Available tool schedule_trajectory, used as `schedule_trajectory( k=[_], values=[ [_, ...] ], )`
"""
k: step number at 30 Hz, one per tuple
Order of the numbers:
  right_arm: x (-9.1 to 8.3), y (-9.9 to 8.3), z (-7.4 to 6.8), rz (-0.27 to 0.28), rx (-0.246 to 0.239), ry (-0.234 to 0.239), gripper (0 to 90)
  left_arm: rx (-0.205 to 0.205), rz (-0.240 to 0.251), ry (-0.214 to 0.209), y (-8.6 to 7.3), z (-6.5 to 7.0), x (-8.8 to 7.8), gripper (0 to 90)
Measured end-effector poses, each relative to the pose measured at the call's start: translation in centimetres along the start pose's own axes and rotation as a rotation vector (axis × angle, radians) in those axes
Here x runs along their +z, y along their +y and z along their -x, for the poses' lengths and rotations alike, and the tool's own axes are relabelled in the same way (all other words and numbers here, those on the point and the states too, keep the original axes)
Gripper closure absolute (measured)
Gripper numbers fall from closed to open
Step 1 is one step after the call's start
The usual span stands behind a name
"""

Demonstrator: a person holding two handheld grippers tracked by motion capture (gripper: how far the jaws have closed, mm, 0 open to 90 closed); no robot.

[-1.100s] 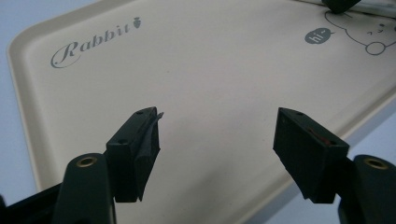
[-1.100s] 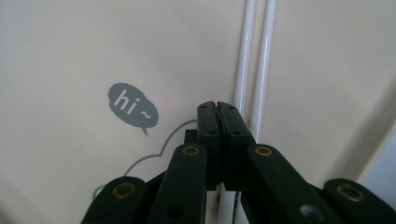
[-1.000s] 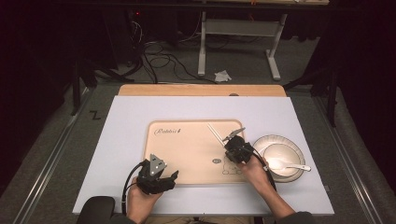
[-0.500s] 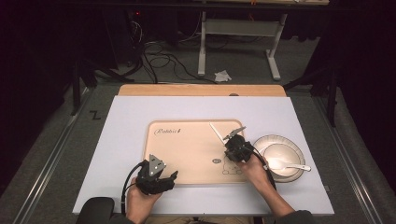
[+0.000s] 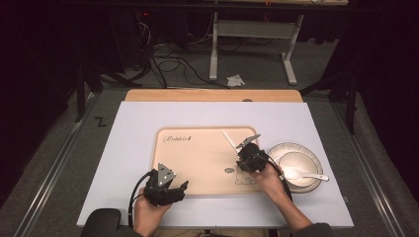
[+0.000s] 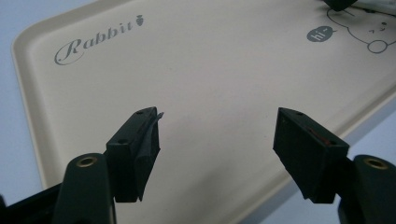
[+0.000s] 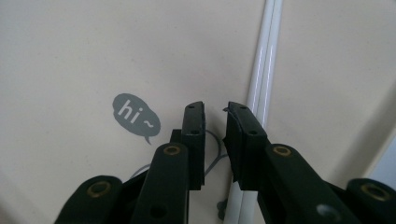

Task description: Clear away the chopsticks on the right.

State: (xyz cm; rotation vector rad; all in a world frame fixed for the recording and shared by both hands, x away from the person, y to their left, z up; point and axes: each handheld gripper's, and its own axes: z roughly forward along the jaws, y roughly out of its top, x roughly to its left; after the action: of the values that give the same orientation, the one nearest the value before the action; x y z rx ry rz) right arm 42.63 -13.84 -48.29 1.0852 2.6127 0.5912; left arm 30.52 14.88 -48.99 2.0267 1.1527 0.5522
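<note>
The beige tray (image 6: 210,84) carries the word "Rabbit" in grey script near one corner. A small grey speech bubble (image 7: 135,116) printed on the same tray says "hi~".

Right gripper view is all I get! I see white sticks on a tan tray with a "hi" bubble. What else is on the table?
Observer: A white bowl stands just right of the tray.
Operator: Is anything in it?
Observer: Yes, a white spoon, with its handle pointing right over the rim.
Operator: Where's the other gripper?
Observer: The left gripper hangs open by the tray's near left corner, with nothing between its jaws.
</note>
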Motion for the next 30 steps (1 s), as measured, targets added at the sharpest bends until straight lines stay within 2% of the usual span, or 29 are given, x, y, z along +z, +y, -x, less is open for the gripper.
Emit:
schedule_trajectory(
  k=[12,30],
  values=[
    [-0.7,-0.1,-0.2,0.033,-0.026,0.018,70.9,0.002,-0.001,-0.002,0.1,0.0,0.0,31.6],
    [-1.8,-0.5,-0.4,0.071,-0.026,0.04,62.7,0.017,-0.003,-0.016,0.4,0.1,0.3,31.6]
  ],
)
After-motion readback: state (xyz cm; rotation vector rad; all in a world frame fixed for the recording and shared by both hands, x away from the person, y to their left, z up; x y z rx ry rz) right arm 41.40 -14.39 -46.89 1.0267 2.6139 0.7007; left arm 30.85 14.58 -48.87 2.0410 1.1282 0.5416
